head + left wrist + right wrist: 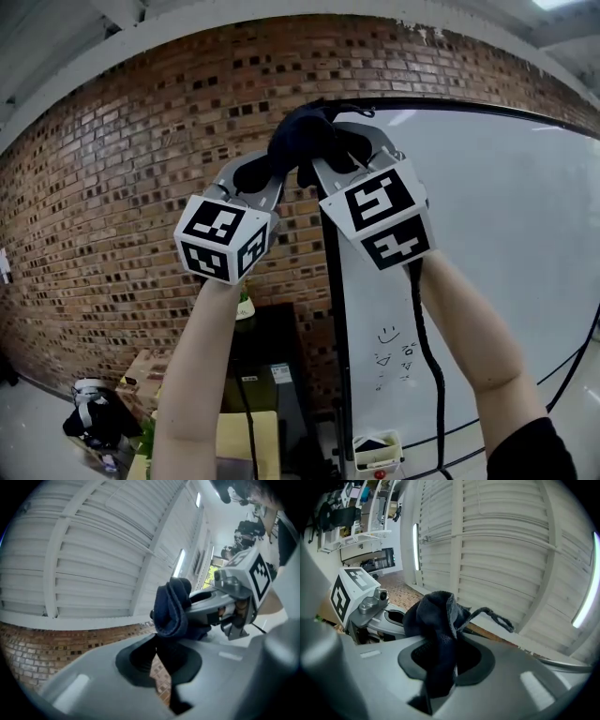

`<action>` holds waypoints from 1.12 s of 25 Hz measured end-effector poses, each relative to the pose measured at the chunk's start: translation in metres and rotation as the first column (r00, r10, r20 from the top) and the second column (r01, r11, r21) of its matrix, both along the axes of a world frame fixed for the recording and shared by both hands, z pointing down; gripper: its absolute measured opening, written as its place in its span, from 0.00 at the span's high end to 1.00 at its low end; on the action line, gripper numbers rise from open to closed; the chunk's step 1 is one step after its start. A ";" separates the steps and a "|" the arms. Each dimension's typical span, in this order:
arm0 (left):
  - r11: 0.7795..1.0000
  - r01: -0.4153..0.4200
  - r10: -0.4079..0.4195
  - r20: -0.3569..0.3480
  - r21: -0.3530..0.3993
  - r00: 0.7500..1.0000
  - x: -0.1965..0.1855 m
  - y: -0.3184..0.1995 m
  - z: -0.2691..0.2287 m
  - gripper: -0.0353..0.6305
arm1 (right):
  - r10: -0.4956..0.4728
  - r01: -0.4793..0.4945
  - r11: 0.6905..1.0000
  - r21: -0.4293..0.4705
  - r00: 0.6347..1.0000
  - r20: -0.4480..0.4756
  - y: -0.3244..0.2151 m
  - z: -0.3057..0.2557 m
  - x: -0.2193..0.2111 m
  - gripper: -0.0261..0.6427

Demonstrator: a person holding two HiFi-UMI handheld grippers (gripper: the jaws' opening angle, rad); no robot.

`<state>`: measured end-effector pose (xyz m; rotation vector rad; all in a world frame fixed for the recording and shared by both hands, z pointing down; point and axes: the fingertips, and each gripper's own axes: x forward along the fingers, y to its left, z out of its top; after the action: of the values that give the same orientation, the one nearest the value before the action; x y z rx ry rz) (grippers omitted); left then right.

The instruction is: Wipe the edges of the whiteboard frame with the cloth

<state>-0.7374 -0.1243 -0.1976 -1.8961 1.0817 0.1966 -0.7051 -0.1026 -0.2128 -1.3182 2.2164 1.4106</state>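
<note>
A dark blue cloth (302, 139) is bunched at the top left corner of the whiteboard's black frame (333, 309). Both arms reach up to it. My left gripper (265, 167) is shut on the cloth's left part, just left of the frame's upright edge. My right gripper (328, 161) is shut on the cloth too, right beside it at the corner. In the left gripper view the cloth (171, 609) rises from my left gripper (161, 656). In the right gripper view the cloth (436, 620) is pinched in my right gripper (440, 663), a loose thread sticking out.
The whiteboard (487, 216) fills the right side, with small doodles low down. Behind stands a brick wall (112, 187). Below are a black cabinet (272, 366), cardboard boxes (150, 370), a dark bag (89, 412) on the floor and a cable (427, 356) along my right arm.
</note>
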 end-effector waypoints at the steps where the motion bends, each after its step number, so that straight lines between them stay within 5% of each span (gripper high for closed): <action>1: 1.000 -0.007 0.007 -0.014 0.001 1.000 -0.001 0.002 -0.006 0.95 | 0.004 -0.004 1.000 0.007 1.000 -0.002 0.000 -0.005 0.000 0.84; 16: 0.995 0.034 -0.036 0.016 0.089 0.999 0.003 0.026 -0.046 0.95 | 0.059 -0.060 0.992 0.109 0.998 0.011 0.006 -0.049 0.022 0.84; 28: 0.985 0.043 -0.059 0.088 0.167 0.994 0.052 0.047 -0.047 0.95 | 0.096 -0.104 0.987 0.124 0.993 0.065 0.001 -0.052 0.083 0.84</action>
<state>-0.6856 -0.0770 -0.2447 -1.7114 1.0185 0.1619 -0.6220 -0.1015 -0.2648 -1.4257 2.0129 1.4999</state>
